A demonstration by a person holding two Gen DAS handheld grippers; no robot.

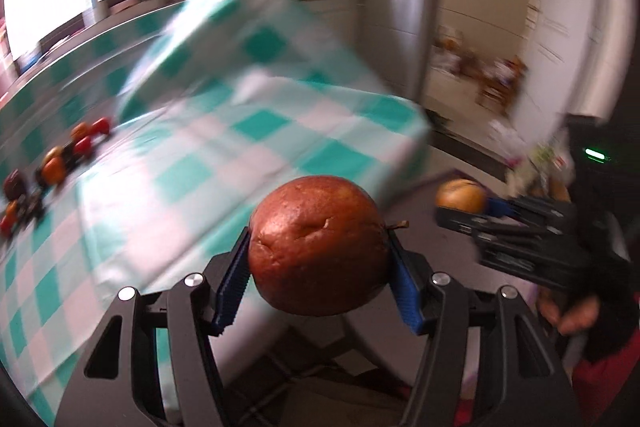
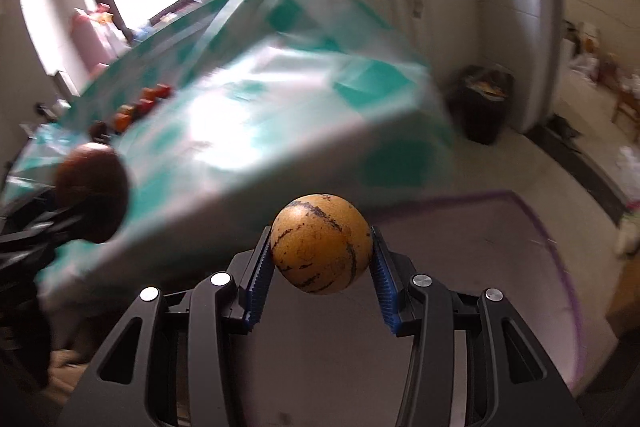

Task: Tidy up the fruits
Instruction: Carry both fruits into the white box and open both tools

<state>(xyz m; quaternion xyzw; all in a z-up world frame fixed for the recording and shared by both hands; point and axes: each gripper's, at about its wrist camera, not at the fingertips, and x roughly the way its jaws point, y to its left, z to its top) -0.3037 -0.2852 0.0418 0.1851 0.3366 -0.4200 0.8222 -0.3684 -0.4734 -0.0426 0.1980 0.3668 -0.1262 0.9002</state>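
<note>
My left gripper (image 1: 319, 251) is shut on a reddish-brown round fruit (image 1: 318, 245), held in the air off the table's near corner. My right gripper (image 2: 320, 251) is shut on a yellow round fruit with dark streaks (image 2: 320, 243), held over the floor. Each gripper shows in the other's view: the right one with its yellow fruit (image 1: 460, 195), the left one with its brown fruit (image 2: 92, 197). A row of several small red, orange and dark fruits (image 1: 56, 163) lies on the table at the left and also shows in the right wrist view (image 2: 138, 107).
The table has a green and white checked cloth (image 1: 224, 131) that hangs over the edge. A grey mat with a purple border (image 2: 500, 267) lies on the floor below. A dark bin (image 2: 480, 103) stands by the cabinets. Both views are motion-blurred.
</note>
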